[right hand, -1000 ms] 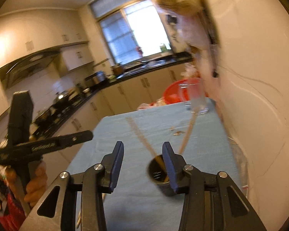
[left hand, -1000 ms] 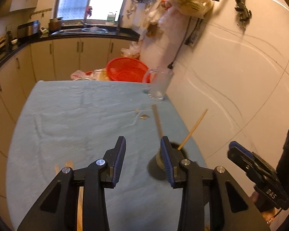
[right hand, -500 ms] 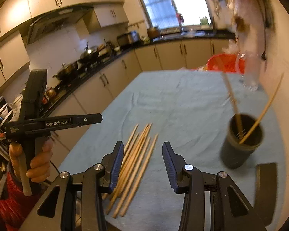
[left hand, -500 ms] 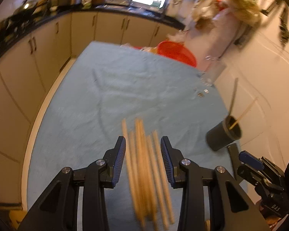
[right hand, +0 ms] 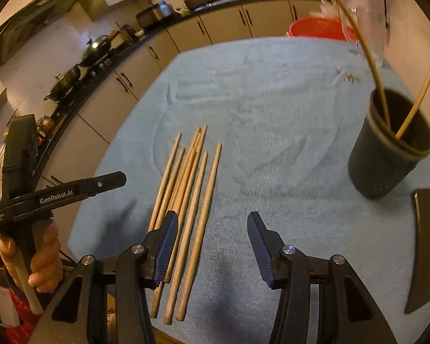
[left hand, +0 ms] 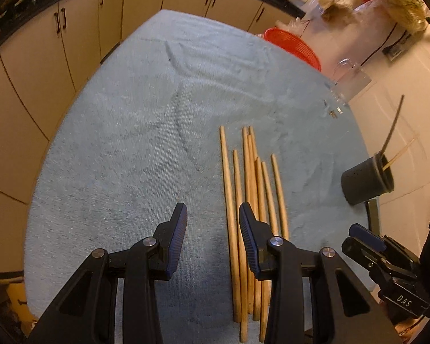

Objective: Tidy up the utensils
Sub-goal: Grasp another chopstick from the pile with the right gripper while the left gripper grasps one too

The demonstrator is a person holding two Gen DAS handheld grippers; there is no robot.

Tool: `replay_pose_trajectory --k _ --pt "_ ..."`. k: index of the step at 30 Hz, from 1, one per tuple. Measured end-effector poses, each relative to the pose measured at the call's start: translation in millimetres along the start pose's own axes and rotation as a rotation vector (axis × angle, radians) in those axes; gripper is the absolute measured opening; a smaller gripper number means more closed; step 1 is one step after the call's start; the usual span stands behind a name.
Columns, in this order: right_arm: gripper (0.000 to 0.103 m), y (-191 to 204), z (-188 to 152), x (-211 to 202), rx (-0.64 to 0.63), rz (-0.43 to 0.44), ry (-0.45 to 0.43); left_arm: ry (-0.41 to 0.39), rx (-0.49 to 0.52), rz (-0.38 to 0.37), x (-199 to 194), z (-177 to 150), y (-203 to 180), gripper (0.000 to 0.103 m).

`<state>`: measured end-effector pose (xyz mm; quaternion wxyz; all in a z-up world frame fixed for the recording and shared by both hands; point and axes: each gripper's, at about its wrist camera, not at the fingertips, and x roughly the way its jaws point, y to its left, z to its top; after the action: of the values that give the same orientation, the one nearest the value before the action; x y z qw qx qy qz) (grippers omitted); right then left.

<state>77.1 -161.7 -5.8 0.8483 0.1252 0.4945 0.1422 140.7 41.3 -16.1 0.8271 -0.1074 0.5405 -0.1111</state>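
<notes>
The wooden chopsticks [left hand: 252, 200] lay bundled side by side on the blue cloth [left hand: 143, 143], long axes running straight away from you, tips fanned toward the far edge, butts near the near edge. The dark holder cup [right hand: 387, 154] stood upright well to the right of that bundle, two sticks leaning out of it. You had your left gripper [left hand: 212, 229] hovering unclenched, nothing between its pads, its right finger over the bundle's near part. Your right gripper [right hand: 210, 243] was spreading its jaws, empty too, its left finger over the bundle. Left of the bundle, bare cloth ran clear to the table edge; a dark flat piece [right hand: 424, 243] lay beside the cup.
</notes>
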Motion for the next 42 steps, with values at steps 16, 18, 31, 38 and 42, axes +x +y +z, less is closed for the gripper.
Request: replay_pose_trajectory --k 16,18,31,38,42 --pt "0.020 7.7 48.2 92.6 0.055 -0.042 0.199 0.005 -0.033 0.003 -6.0 1.7 20.0 0.036" --pt "0.017 8.8 50.0 103.2 0.055 -0.063 0.217 0.010 -0.034 0.003 -4.9 2.7 21.3 0.036" --pt "0.008 -5.4 47.7 91.3 0.031 -0.098 0.160 0.088 -0.016 -0.003 31.8 23.4 -0.8 0.036" --pt "0.008 -10.5 40.2 69.9 0.029 -0.054 0.123 0.113 -0.010 0.045 55.4 34.8 -15.0 0.036" --pt "0.008 -9.1 39.4 62.9 0.019 -0.030 0.106 0.119 -0.011 0.082 65.2 40.0 -19.5 0.028"
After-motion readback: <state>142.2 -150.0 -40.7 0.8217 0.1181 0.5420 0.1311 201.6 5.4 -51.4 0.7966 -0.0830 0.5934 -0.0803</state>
